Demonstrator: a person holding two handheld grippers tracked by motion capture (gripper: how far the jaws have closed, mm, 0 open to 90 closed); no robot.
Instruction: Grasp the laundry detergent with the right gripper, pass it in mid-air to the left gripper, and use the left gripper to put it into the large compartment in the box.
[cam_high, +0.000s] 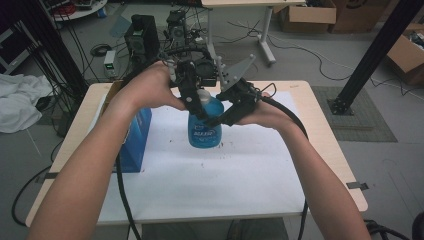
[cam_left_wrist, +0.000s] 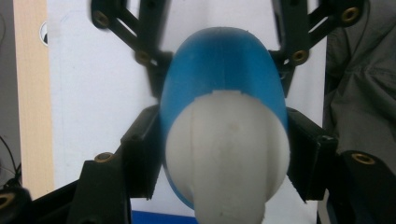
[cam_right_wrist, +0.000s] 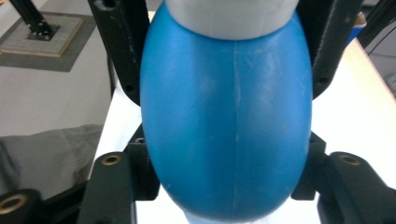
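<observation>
A blue bottle (cam_high: 205, 127) with a white cap (cam_high: 202, 94) stands upright on the white sheet (cam_high: 225, 170) at mid-table. My left gripper (cam_high: 198, 106) comes down from the upper left. In the left gripper view its jaws flank the white cap (cam_left_wrist: 229, 154) and the blue shoulder (cam_left_wrist: 224, 60), and my left gripper (cam_left_wrist: 224, 156) has its pads pressed on both sides. My right gripper (cam_high: 214, 120) reaches in from the right at the bottle's body. In the right gripper view the blue bottle (cam_right_wrist: 229, 116) sits between its jaws, and my right gripper (cam_right_wrist: 229, 170) has both pads against the bottle's sides.
A blue box (cam_high: 136, 135) stands on the table's left part, close to my left forearm. The wooden table (cam_high: 327, 135) extends past the sheet on the right. Black equipment with cables (cam_high: 142, 30) stands behind the far edge, and a black post (cam_high: 380, 45) rises at the right.
</observation>
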